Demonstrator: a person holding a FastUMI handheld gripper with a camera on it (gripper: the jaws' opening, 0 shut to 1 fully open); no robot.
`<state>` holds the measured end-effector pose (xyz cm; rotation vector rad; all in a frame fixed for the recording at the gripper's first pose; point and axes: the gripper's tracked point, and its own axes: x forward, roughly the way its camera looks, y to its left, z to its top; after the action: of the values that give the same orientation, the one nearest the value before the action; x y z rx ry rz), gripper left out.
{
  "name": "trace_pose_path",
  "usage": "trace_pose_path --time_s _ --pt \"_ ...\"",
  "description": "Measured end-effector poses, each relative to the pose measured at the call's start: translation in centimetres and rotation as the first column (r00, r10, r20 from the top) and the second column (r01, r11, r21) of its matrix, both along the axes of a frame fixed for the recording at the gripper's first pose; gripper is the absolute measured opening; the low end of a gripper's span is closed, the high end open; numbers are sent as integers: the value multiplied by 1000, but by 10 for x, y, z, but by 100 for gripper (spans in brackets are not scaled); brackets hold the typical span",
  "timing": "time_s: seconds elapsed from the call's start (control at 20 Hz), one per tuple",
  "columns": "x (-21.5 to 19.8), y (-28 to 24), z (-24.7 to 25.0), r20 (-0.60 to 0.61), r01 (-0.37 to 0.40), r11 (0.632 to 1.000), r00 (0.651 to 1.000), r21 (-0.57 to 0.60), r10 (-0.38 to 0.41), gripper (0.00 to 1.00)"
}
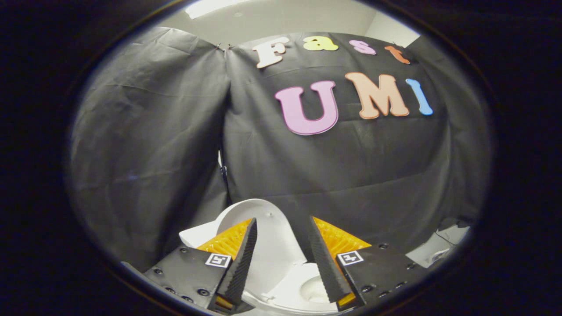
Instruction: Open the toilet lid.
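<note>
Smooth white toilet lid (263, 228) stands upright, long axis vertical, low centre; gripper (281, 228) fingers spread apart, gripping nothing, bowl (307, 289) beneath.

White toilet lid (268, 228) upright, raised open

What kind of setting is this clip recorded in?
Probably a staged recording booth, not a real bathroom: black cloth hangs as walls around a white toilet. Its lid stands raised, bowl exposed. The gripper is open, fingers either side of the lid.
</note>
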<state>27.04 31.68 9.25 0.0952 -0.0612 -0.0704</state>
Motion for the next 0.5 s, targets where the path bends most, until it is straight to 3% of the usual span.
trace_pose_path --time_s 0.35,0.5 --pt "-30 -99 1 4 155 988 988 -14 -155 73" --pt "-45 -129 2 0 170 985 985 -26 -170 73"
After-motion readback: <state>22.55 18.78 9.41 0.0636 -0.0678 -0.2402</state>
